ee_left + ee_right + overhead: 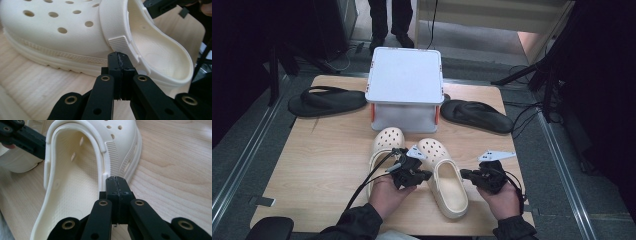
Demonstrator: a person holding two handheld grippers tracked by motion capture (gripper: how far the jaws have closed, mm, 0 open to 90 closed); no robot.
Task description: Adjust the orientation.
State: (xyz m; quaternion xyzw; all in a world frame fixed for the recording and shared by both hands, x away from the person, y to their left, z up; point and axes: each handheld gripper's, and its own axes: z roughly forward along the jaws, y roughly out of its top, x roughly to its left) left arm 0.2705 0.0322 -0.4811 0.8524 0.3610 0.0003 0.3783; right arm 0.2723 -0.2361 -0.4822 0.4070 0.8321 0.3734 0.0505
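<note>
Near the table's (312,165) front edge we flank the right clog (447,180) with our left gripper (428,175) and right gripper (463,174), both closed and empty; a box (404,80) sits behind, sandals (327,101) either side.

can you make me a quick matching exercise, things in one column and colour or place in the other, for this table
Things:
1. clog
2. box
3. flip-flop
4. right gripper

Descriptions:
a. black, at the table's far left
b. cream, with holes, between the two grippers
c. shut, right of the clog
d. white lid, at the far middle

Pairs: 1-b, 2-d, 3-a, 4-c
</note>
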